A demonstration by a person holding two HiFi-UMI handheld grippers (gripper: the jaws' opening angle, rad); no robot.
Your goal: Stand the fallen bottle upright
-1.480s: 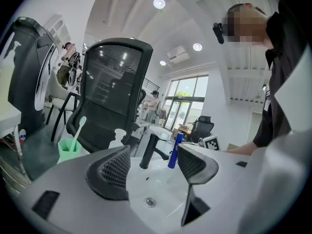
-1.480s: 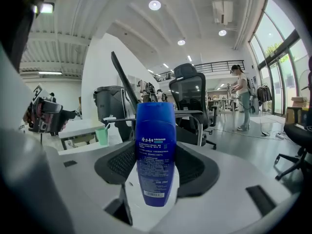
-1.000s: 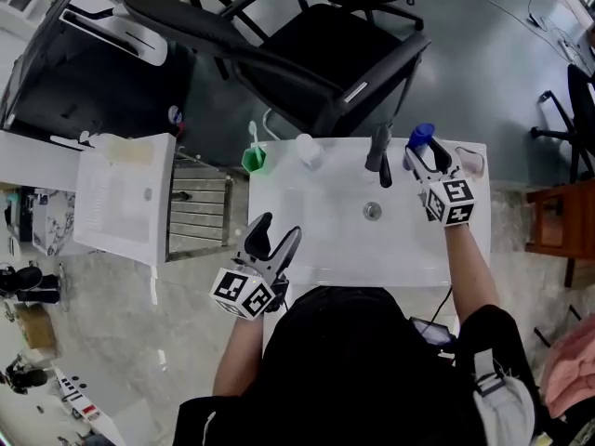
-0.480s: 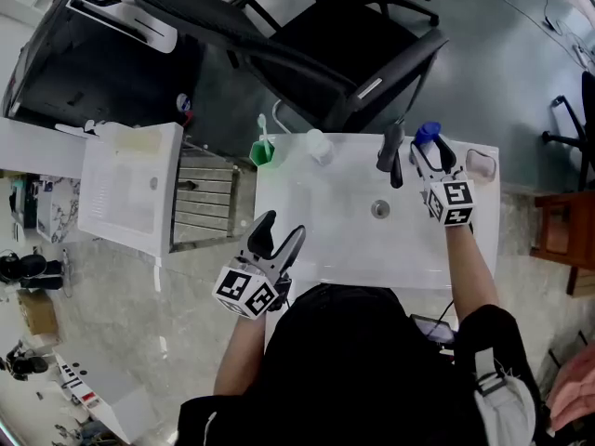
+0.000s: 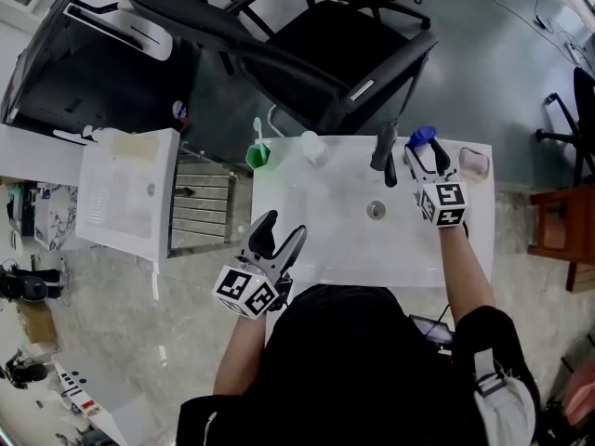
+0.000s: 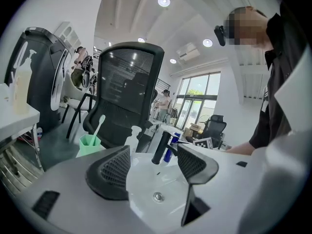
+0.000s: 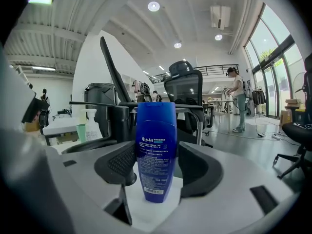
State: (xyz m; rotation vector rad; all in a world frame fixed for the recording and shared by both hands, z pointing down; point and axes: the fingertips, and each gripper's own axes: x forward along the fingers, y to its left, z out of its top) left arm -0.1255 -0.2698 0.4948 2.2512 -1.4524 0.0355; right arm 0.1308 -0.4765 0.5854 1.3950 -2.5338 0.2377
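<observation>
Here, R hand-held gripper (image 7: pixel 156 156) clasps blue bottle (image 7: pixel 156 135), upright on worktop (image 5: pixel 284 203) beside faucet (image 5: pixel 381 153); L hand-held gripper (image 6: pixel 153 151) wide open, empty. Step: set-down, approx. done. Next: release w/o tipping it, withdraw.

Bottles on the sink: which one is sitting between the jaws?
The blue bottle, standing upright between the right gripper's jaws, which close on its sides. The white pump bottle stands apart, left of the black faucet, untouched.
</observation>
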